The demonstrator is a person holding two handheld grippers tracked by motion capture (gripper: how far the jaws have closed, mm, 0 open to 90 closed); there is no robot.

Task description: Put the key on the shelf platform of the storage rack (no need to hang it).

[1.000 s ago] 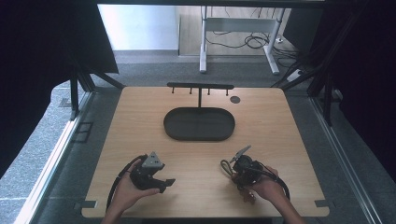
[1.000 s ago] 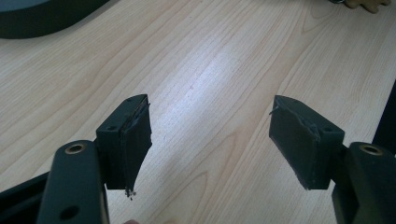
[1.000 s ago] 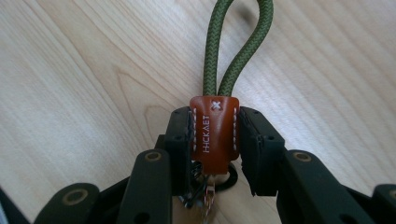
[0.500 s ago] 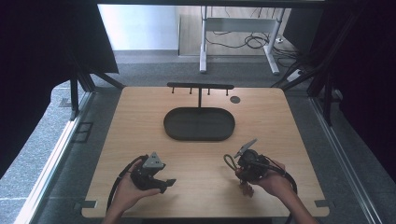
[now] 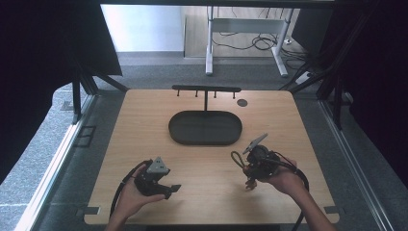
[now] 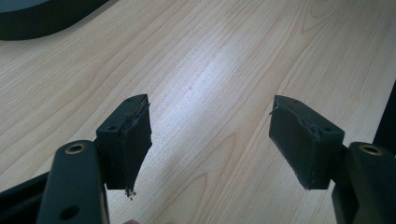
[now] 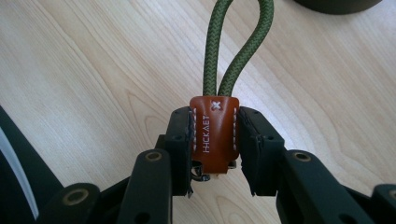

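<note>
My right gripper [image 7: 214,140] is shut on a brown leather key fob [image 7: 214,128], whose green rope loop [image 7: 238,42] sticks out ahead of the jaws. In the high view this right gripper [image 5: 248,168] hangs a little above the table's front right, with the rope loop [image 5: 236,158] on its left side and small metal parts dangling below. My left gripper [image 6: 210,135] stands open with bare wood between its pads. In the high view the left gripper [image 5: 172,188] rests low at the front left.
A dark oval tray [image 5: 205,128] lies at the table's middle, and behind it stands a black rack with hooks [image 5: 206,89]. A small dark disc [image 5: 242,102] is set in the tabletop at back right. The tray's edge [image 6: 42,18] lies ahead of the left gripper.
My right hand has lifted off the table with the key fob in its jaws and drifted slightly right. The left hand has not moved.
</note>
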